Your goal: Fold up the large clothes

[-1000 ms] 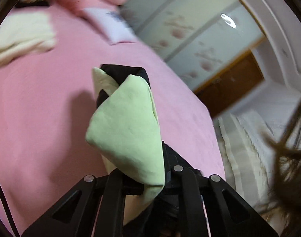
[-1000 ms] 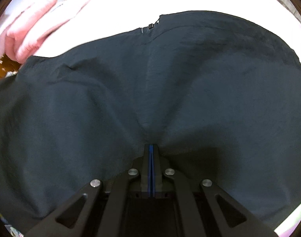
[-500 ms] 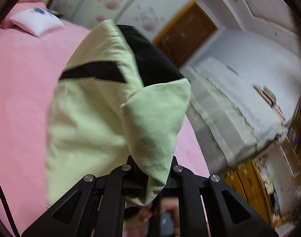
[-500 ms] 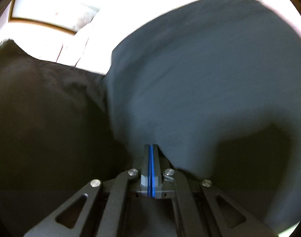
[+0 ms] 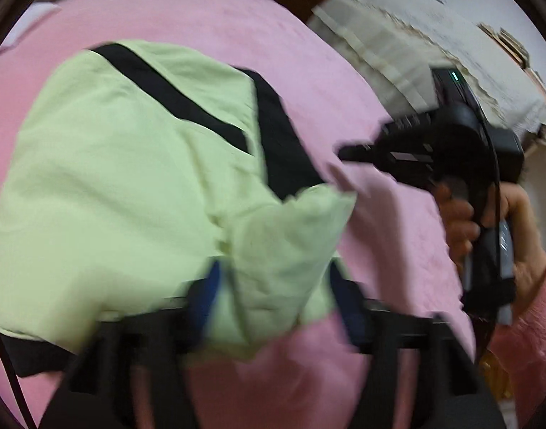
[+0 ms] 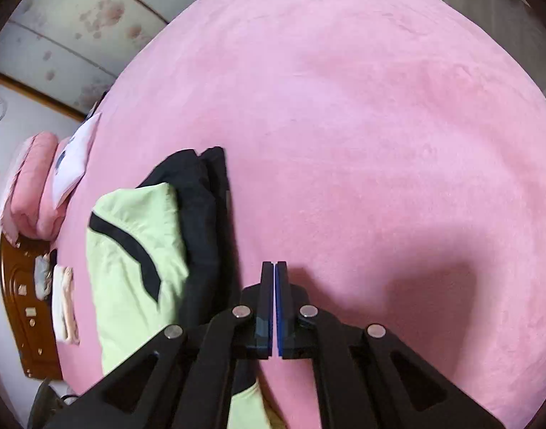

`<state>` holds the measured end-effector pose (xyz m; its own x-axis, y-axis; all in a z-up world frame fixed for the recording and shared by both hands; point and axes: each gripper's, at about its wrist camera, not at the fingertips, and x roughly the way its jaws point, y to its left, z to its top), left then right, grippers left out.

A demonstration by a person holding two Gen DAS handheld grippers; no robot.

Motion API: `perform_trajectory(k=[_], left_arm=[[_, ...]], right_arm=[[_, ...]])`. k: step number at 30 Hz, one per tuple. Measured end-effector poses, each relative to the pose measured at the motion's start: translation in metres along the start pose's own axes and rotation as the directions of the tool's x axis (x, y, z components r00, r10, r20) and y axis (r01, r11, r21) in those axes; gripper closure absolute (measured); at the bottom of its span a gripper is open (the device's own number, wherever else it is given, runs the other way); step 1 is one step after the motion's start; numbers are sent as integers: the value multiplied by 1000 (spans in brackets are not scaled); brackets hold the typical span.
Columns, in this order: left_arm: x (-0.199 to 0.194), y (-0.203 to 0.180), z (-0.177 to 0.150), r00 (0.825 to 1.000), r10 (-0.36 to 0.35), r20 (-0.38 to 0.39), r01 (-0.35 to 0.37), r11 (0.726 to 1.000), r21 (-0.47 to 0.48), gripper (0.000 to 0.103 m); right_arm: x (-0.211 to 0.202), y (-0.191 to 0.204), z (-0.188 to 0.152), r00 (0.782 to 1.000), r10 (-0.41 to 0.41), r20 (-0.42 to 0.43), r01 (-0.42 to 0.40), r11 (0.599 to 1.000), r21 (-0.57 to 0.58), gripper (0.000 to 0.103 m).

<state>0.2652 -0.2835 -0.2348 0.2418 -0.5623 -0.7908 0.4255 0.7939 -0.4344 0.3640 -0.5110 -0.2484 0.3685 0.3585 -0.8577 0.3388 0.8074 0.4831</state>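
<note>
Now left tongs (image 5: 273, 286) just spread around jacket (image 5: 122, 186); right tongs (image 6: 274, 268) pressed together, empty.

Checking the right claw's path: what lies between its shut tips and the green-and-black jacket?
In the right wrist view, only a narrow strip of bare pink bedspread separates the right claw from the green-and-black jacket; nothing else lies there.

Loads of open pink bed (image 6: 344, 107) right of the folded jacket (image 6: 130, 250); pillows (image 6: 33, 186) and a small clothes pile (image 6: 63, 304) crowd the headboard side
</note>
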Motion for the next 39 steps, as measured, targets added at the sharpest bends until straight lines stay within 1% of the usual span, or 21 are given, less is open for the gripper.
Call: perform_trajectory(k=[2, 6, 7, 8, 11, 13, 14, 15, 17, 18, 19, 20, 23, 26, 27, 30, 32, 34, 36, 38, 39], left_arm=[[-8, -3, 7, 999, -2, -32, 2, 1000, 5, 27], [-28, -15, 6, 995, 66, -77, -64, 998, 28, 18], [-35, -9, 6, 994, 76, -79, -74, 997, 26, 18], [-43, -6, -2, 992, 91, -82, -89, 996, 19, 18], [-62, 9, 2, 989, 117, -91, -120, 993, -24, 18], [-73, 18, 1, 985, 148, -94, -153, 987, -47, 18], [-81, 25, 1, 981, 170, -90, -176, 982, -64, 18], [-89, 32, 1, 979, 188, -84, -194, 978, -81, 18], [-99, 44, 2, 975, 211, -73, -219, 969, -113, 18], [-104, 51, 2, 973, 221, -63, -227, 964, -134, 18], [-107, 55, 4, 972, 226, -57, -232, 961, -150, 18], [-111, 60, 4, 972, 232, -50, -237, 956, -171, 18], [-122, 71, 6, 969, 247, -27, -247, 945, -214, 18], [-128, 76, 7, 962, 274, -14, -270, 935, -231, 18], [-128, 77, 7, 960, 278, -12, -274, 934, -230, 18], [-131, 76, 5, 953, 303, -16, -299, 929, -216, 18], [-130, 75, 5, 951, 310, -17, -307, 928, -210, 18], [-128, 74, 5, 948, 317, -21, -314, 927, -207, 18], [-126, 75, 3, 944, 327, -37, -327, 923, -202, 18], [-121, 78, 2, 939, 341, -55, -345, 918, -196, 18], [-120, 80, 1, 936, 347, -63, -353, 916, -192, 18]], right_arm=[[-1, 9, 0, 996, 80, -31, -81, 997, -11, 99], [8, 41, -10, 981, 168, -101, -174, 984, -47, 98], [18, 64, -11, 977, 173, -124, -181, 982, -51, 93], [23, 68, -13, 973, 179, -148, -188, 981, -50, 85], [37, 88, -15, 959, 196, -206, -210, 976, -49, 67], [58, 99, -21, 961, 117, -252, -143, 986, -88, 64], [67, 104, -23, 962, 28, -273, -66, 989, -130, 63], [72, 105, -24, 960, -14, -280, -31, 987, -155, 63], [80, 108, -26, 963, -15, -268, -31, 986, -166, 64], [79, 109, -26, 968, -7, -253, -38, 985, -171, 69], [78, 112, -27, 972, -1, -237, -46, 980, -194, 96], [74, 116, -27, 976, 6, -219, -56, 973, -225, 100], [50, 121, -23, 991, 36, -129, -69, 962, -265, 100], [16, 121, -18, 995, 85, -41, -93, 961, -259, 101], [8, 121, -18, 997, 80, -10, -80, 961, -264, 101], [-7, 114, -16, 999, 1, 52, 12, 965, -262, 101], [-5, 96, -12, 998, -40, 48, 49, 977, -206, 101], [7, 70, -8, 997, -80, 7, 81, 990, -120, 101], [19, 50, -9, 994, -101, -42, 97, 992, -82, 100], [26, 42, -13, 990, -127, -55, 123, 989, -79, 96], [27, 43, -13, 987, -149, -58, 143, 985, -101, 88]])
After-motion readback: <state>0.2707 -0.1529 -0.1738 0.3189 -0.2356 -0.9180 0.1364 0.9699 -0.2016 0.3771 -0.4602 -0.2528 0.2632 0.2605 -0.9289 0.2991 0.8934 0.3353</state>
